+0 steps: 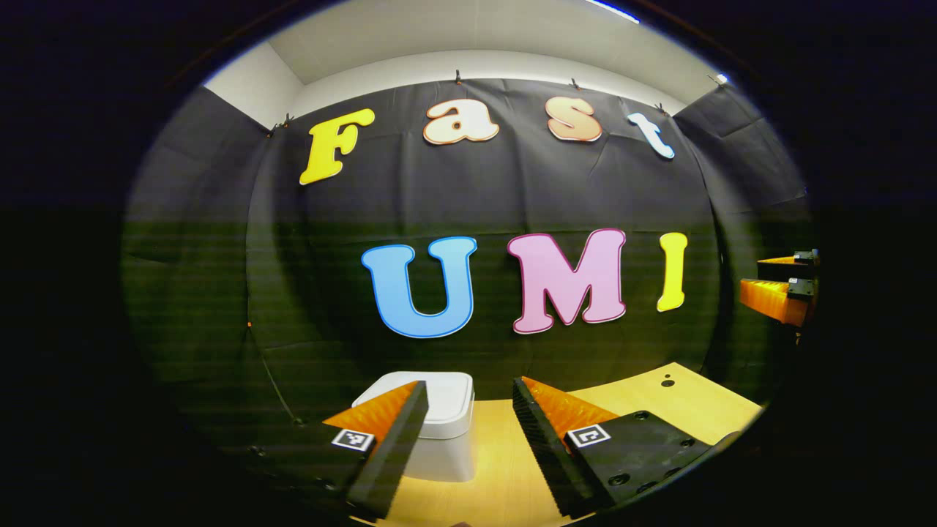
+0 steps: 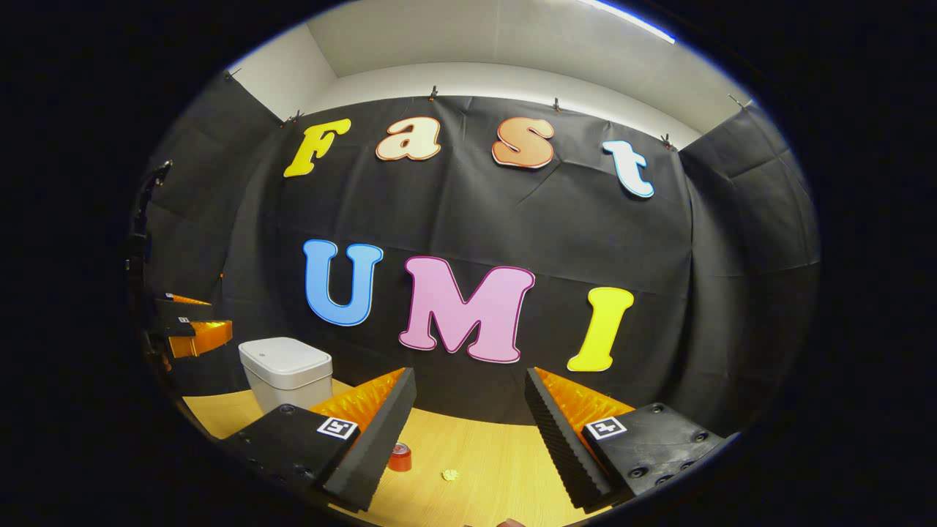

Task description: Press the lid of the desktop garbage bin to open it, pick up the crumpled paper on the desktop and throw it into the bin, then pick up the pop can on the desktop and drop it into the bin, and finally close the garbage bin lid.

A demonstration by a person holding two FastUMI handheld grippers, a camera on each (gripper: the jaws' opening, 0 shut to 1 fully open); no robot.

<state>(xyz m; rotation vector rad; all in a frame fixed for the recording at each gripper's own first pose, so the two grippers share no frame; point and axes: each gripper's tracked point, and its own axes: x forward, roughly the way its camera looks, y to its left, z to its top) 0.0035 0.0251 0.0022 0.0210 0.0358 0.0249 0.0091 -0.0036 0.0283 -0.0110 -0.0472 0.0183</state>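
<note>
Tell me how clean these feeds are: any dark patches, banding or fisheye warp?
Left gripper view: dim lower half with faint horizontal banding, though the bin stays sharp. Right gripper view: evenly lit; the table edge bows from fisheye, and the can and paper look tiny.

The left gripper (image 1: pixel 468 410) is held up with its two fingers spread apart, gripping nothing. The right gripper (image 2: pixel 468 406) is likewise raised, fingers apart and empty.

Open left tool (image 1: pixel 468 399) faces closed white bin (image 1: pixel 439 432) on table (image 1: pixel 659 402).
</note>
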